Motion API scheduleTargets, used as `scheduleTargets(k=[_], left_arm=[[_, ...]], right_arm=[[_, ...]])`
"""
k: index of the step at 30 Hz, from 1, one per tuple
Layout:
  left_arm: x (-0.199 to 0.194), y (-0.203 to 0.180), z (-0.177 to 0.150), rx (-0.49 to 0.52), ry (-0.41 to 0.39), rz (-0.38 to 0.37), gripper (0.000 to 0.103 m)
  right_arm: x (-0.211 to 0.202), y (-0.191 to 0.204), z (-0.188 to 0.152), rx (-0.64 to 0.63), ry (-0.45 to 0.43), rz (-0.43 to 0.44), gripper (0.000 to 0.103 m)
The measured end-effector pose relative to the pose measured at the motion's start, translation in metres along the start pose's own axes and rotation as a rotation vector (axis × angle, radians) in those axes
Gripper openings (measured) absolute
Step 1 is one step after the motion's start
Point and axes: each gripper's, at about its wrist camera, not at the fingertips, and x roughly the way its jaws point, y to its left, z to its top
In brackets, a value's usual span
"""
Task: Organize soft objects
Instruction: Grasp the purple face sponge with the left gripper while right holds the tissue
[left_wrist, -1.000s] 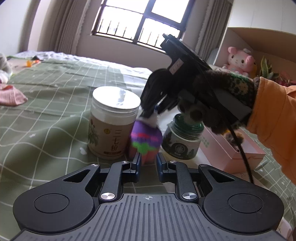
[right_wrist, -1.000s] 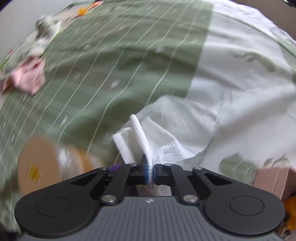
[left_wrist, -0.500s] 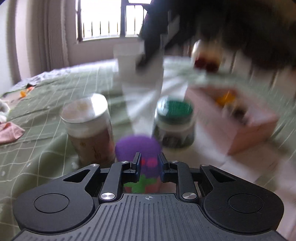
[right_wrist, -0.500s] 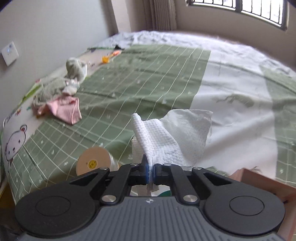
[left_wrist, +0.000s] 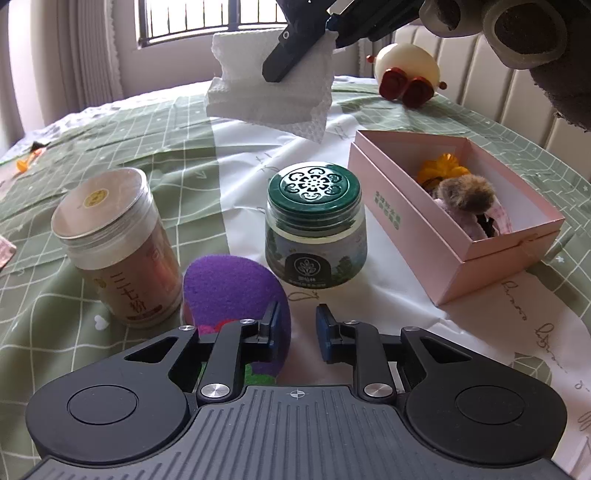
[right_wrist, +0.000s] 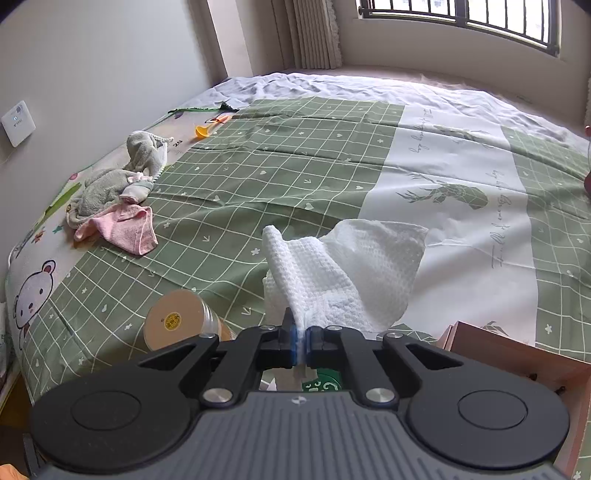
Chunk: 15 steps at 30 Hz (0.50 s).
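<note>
My left tongs (left_wrist: 293, 328) stand apart, empty, beside the purple felt toy (left_wrist: 236, 295) on the bed (right_wrist: 295, 177). My right tongs (right_wrist: 300, 341) clamp the white cloth (right_wrist: 343, 280) aloft; a thin edge grip risks slipping short of the pink box (left_wrist: 461, 221).

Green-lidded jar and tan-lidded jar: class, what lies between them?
In the left wrist view, the purple felt ball sits low between green-lidded jar and tan-lidded jar.

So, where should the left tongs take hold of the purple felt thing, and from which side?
Probably at its rounded purple top, closing across the narrowest width. The purple felt thing stands upright just ahead of the open left tongs, slightly to their left. The tan jar crowds its left side, so come from the front, shifting left.
</note>
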Motion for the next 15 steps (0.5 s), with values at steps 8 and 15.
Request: scheduleTargets(k=[8, 15], left_arm=[[-0.003, 0.016, -0.007, 0.02, -0.044, 0.116, 0.036], [-0.002, 0.02, -0.005, 0.005, -0.053, 0.015, 0.062]], right_arm=[[0.007, 0.007, 0.001, -0.023, 0.003, -0.01, 0.005], [0.016, 0.01, -0.002, -0.029, 0.023, 0.0, 0.005]])
